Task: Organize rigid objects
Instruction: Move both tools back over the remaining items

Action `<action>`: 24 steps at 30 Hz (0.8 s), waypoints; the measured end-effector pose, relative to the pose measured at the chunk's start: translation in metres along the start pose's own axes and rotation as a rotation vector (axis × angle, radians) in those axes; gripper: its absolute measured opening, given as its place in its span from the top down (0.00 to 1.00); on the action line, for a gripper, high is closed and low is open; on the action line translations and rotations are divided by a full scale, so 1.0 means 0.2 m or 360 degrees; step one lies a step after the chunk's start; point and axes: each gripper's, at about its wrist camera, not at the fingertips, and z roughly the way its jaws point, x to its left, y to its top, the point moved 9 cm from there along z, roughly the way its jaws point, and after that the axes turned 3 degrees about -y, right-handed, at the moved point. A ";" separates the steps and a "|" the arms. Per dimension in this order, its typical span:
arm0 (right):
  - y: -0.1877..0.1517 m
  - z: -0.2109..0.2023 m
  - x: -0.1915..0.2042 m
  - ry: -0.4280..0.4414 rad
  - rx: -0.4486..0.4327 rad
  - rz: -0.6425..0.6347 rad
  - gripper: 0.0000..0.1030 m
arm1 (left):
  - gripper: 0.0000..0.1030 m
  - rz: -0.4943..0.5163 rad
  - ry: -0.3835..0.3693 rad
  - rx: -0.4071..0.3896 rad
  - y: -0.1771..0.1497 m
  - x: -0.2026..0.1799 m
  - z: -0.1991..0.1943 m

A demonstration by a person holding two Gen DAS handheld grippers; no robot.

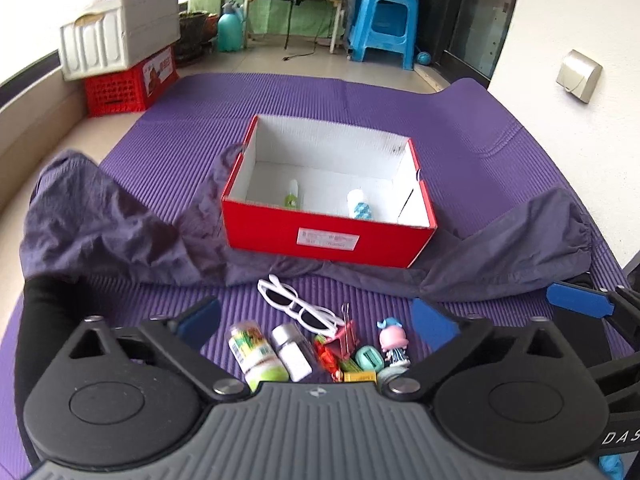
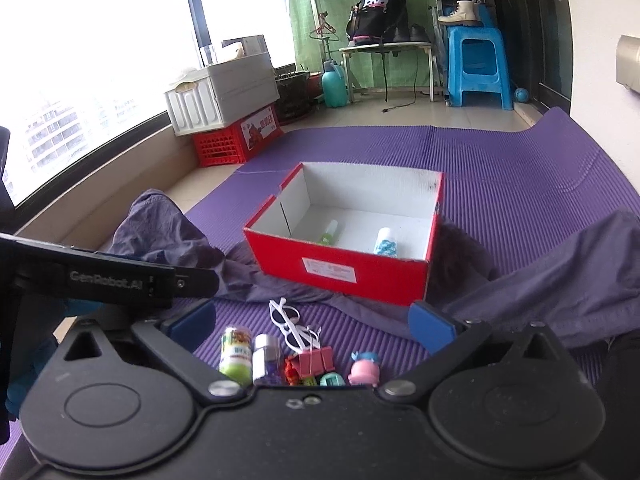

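Observation:
A red box [image 1: 328, 236] [image 2: 340, 268] with a white inside stands on the purple mat and holds a small green-capped bottle [image 1: 292, 196] [image 2: 329, 233] and a white-and-blue bottle [image 1: 359, 205] [image 2: 386, 243]. In front of it lie white sunglasses [image 1: 300, 306] [image 2: 290, 320], a green-labelled jar [image 1: 254, 354] [image 2: 236, 354], a silver-capped vial [image 1: 291, 350] [image 2: 266, 356], a pink binder clip [image 1: 346, 336] [image 2: 316, 360], a pink-and-blue figurine [image 1: 394, 340] [image 2: 364, 368] and small sweets. My left gripper [image 1: 316, 320] is open above them, empty. My right gripper [image 2: 312, 324] is open, empty.
A purple-grey garment [image 1: 120, 232] [image 2: 560, 280] lies around the box on the purple mat [image 1: 320, 100]. A white crate on a red crate [image 1: 120, 68] [image 2: 228, 112] stands far left. A blue stool [image 1: 384, 28] and a folding table stand at the back.

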 end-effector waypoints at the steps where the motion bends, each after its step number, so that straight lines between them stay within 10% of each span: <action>1: -0.02 0.00 -0.01 -0.0004 0.0007 0.0000 0.00 | 0.00 -0.0017 0.0009 -0.0002 -0.02 0.01 0.01; 24: -0.50 0.32 -0.09 -0.0085 0.0413 -0.0040 0.04 | 0.00 -0.0388 0.0239 0.0358 -0.41 0.39 0.51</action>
